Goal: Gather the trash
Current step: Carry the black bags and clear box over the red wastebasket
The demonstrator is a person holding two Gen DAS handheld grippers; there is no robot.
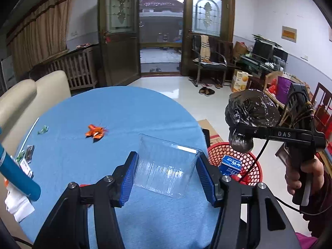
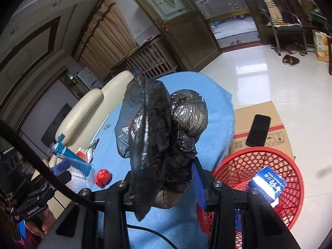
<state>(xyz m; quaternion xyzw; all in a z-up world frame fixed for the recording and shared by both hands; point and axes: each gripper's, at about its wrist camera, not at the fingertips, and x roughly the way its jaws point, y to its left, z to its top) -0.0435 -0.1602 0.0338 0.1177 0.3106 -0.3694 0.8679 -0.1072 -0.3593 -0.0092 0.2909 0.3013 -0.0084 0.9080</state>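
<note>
My left gripper is shut on a clear plastic container and holds it just above the blue tablecloth. My right gripper is shut on a crumpled black plastic bag, held in the air to the right of the table, above the red mesh basket. The bag and the basket also show in the left wrist view. The basket holds a blue-and-white carton. An orange wrapper and a small green wrapper lie on the cloth.
A teal bottle and white paper lie at the table's left edge, near small packets. A red crumpled ball lies on the cloth. A cardboard box with a black phone stands beside the basket. Cream chairs stand on the left.
</note>
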